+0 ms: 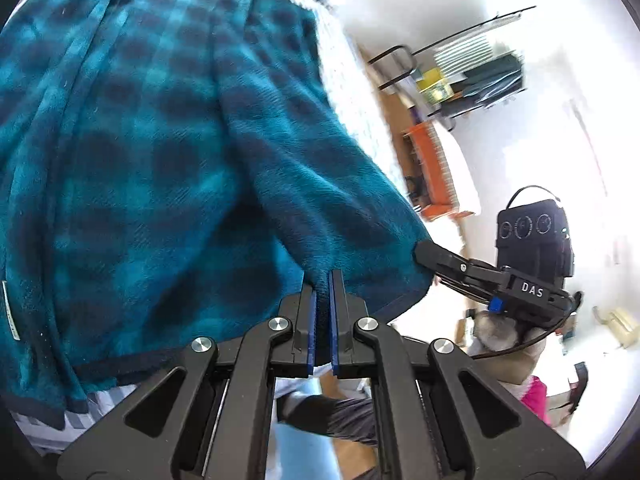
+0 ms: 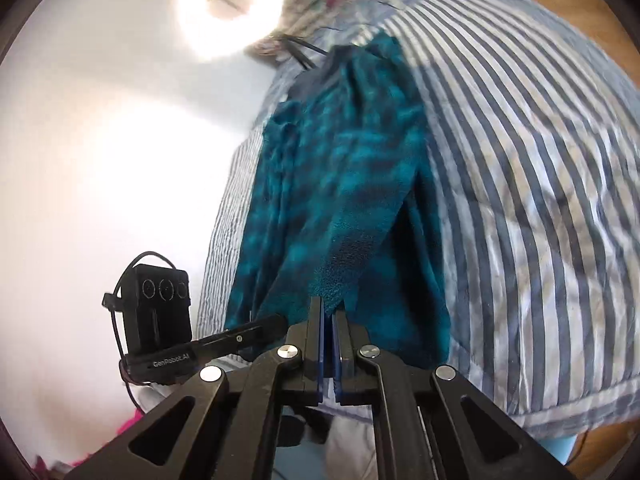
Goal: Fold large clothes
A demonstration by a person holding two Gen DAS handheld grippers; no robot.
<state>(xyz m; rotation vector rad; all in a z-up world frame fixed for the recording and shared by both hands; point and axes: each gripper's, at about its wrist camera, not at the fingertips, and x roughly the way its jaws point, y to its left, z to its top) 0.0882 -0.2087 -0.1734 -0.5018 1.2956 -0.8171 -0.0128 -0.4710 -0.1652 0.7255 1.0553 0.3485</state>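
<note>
While angled downward, both grippers, left [image 1: 323,280] and right [image 2: 329,307], pinch the teal fleece [image 1: 160,140].

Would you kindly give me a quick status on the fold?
Left hand-held gripper and right hand-held gripper both shut on teal plaid fleece garment. Garment lies on striped bedsheet. Nothing in the way.

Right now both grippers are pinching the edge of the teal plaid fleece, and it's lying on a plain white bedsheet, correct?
Not quite: the sheet is not plain white. The right wrist view shows the teal plaid fleece lying on a blue and white striped sheet. The rest holds: the left gripper and the right gripper are each shut on the fleece's edge.
</note>
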